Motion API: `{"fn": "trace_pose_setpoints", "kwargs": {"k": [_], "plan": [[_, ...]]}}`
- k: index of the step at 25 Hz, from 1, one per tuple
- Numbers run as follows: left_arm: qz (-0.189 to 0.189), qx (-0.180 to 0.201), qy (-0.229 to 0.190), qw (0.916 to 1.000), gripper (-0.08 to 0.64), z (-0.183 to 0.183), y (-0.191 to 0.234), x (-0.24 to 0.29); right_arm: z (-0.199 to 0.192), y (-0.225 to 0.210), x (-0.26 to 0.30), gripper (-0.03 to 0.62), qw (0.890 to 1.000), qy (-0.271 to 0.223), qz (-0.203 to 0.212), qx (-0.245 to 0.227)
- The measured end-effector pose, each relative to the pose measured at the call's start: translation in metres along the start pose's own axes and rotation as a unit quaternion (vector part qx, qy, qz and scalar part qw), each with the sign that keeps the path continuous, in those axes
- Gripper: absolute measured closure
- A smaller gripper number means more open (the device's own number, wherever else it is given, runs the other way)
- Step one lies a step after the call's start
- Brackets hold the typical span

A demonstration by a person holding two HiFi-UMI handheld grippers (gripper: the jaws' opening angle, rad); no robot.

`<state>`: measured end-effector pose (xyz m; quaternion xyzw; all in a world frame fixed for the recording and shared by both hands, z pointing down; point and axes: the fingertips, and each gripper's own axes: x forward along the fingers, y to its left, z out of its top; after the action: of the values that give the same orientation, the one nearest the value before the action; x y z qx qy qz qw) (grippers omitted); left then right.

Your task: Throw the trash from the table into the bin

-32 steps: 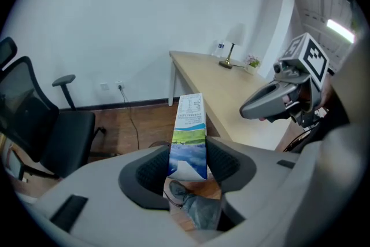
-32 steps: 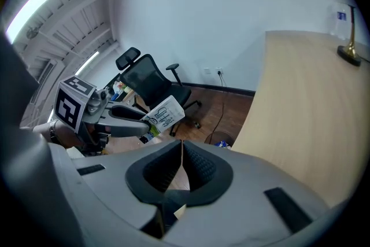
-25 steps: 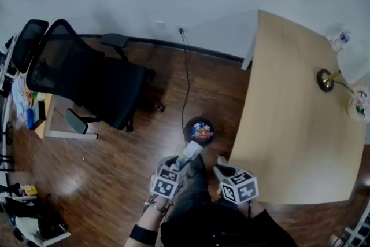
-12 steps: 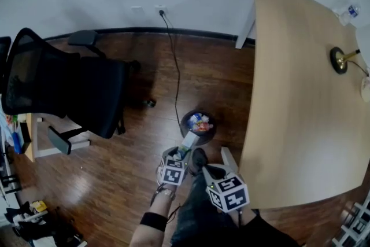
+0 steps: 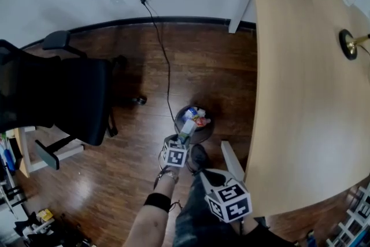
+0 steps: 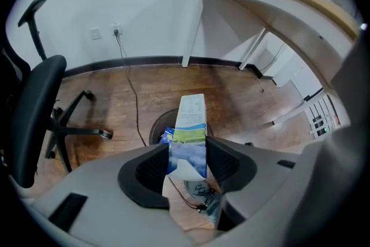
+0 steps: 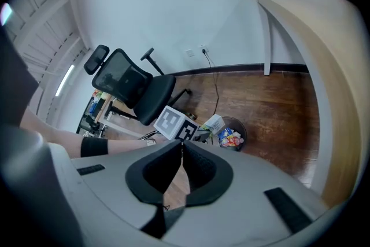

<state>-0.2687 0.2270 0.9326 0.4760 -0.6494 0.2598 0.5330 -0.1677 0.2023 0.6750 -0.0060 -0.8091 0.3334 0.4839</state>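
Open wood floor (image 5: 225,75) surrounds the bin (image 5: 209,128), bounded by the table (image 5: 306,95) right, office chair (image 5: 63,98) left, and a cable (image 5: 163,61) running alongside.

Soft, even light, faint sheen on the floor (image 5: 104,188), and fisheye lenses bow the table (image 5: 300,95).

The wood floor (image 5: 219,78) bears the bin (image 5: 207,133), a chair (image 5: 58,95) and a cable (image 5: 165,66).

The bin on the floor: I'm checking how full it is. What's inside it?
The bin holds crumpled colourful wrappers, red, blue and white. The carton in the left tongs covers its near rim, and the wrappers hide whatever lies beneath.
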Motion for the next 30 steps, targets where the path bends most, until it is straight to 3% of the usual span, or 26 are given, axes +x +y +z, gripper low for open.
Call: {"fn": "trace_pose_setpoints", "kwargs": {"k": [9, 10, 12, 15, 20, 23, 25, 28, 30], "plan": [[0.012, -0.024, 0.007, 0.9996, 0.335, 0.008, 0.013, 0.040, 0.006, 0.000, 0.003, 0.588, 1.000, -0.010, 0.007, 0.014], [0.013, -0.030, 0.012, 0.9994, 0.311, 0.008, 0.015, 0.044, 0.008, -0.001, 0.004, 0.588, 1.000, -0.012, 0.008, 0.015], [0.013, -0.039, 0.027, 0.9988, 0.186, 0.004, 0.017, 0.049, 0.010, -0.002, 0.004, 0.588, 1.000, -0.017, 0.008, 0.017], [0.008, -0.040, 0.039, 0.9984, 0.176, -0.004, 0.015, 0.045, 0.011, -0.001, 0.001, 0.588, 1.000, -0.020, 0.009, 0.017], [0.009, -0.020, 0.002, 0.9998, 0.172, 0.008, 0.011, 0.010, 0.018, 0.001, -0.010, 0.588, 0.999, -0.035, 0.004, 0.014], [-0.015, -0.015, -0.033, 0.9992, 0.168, 0.024, -0.014, -0.032, 0.022, -0.001, -0.022, 0.588, 0.999, -0.048, 0.000, 0.008], [-0.037, -0.015, -0.058, 0.9975, 0.213, 0.038, -0.035, -0.070, 0.025, -0.005, -0.033, 0.588, 0.998, -0.057, -0.006, 0.002], [-0.082, -0.010, -0.071, 0.9941, 0.399, 0.046, -0.070, -0.131, 0.027, -0.010, -0.056, 0.588, 0.997, -0.069, -0.019, -0.008], [-0.088, 0.006, -0.093, 0.9918, 0.535, 0.051, -0.088, -0.172, 0.024, -0.012, -0.074, 0.588, 0.997, -0.079, -0.028, -0.007]]}}
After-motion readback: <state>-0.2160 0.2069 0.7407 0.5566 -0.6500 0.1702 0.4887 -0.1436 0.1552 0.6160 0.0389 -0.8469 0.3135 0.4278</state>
